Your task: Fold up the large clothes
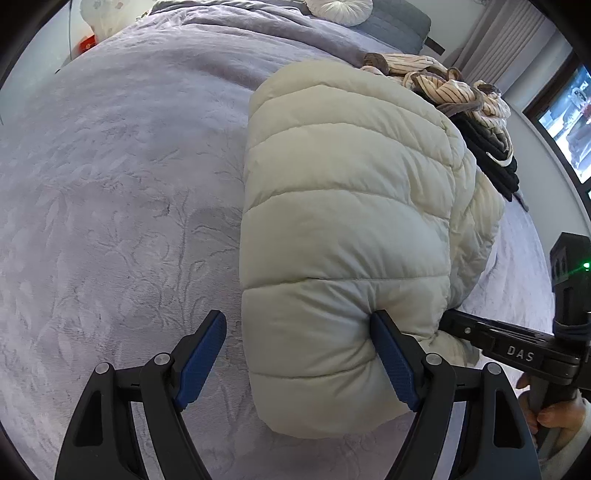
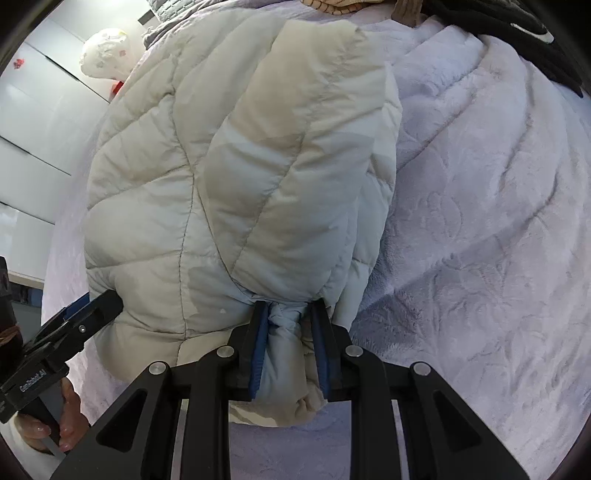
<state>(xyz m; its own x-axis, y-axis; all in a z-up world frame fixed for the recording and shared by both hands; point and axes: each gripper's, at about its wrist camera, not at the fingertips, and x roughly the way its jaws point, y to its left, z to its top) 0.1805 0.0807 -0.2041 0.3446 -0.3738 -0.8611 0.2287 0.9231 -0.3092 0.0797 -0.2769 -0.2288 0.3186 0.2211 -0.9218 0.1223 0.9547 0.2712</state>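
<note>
A pale cream puffer jacket (image 1: 351,184) lies folded lengthwise on a lavender plush bedspread (image 1: 110,184). My left gripper (image 1: 299,317) stands open at the jacket's near end. Its right finger dents the padding, and its left finger (image 1: 207,350) stays apart over the bedspread. In the right wrist view my right gripper (image 2: 289,306) is shut on a bunched edge of the jacket (image 2: 240,166). A hand holds the right gripper (image 1: 517,354) just right of the jacket in the left wrist view. The left gripper (image 2: 85,317) shows at the jacket's left edge in the right wrist view.
A heap of striped clothes (image 1: 461,92) and black clothes (image 1: 495,155) lies at the bed's far right. A round white cushion (image 1: 340,9) sits at the head end. A window (image 1: 569,122) stands right of the bed. White wardrobe doors (image 2: 29,129) and the bedspread (image 2: 480,221) flank the jacket.
</note>
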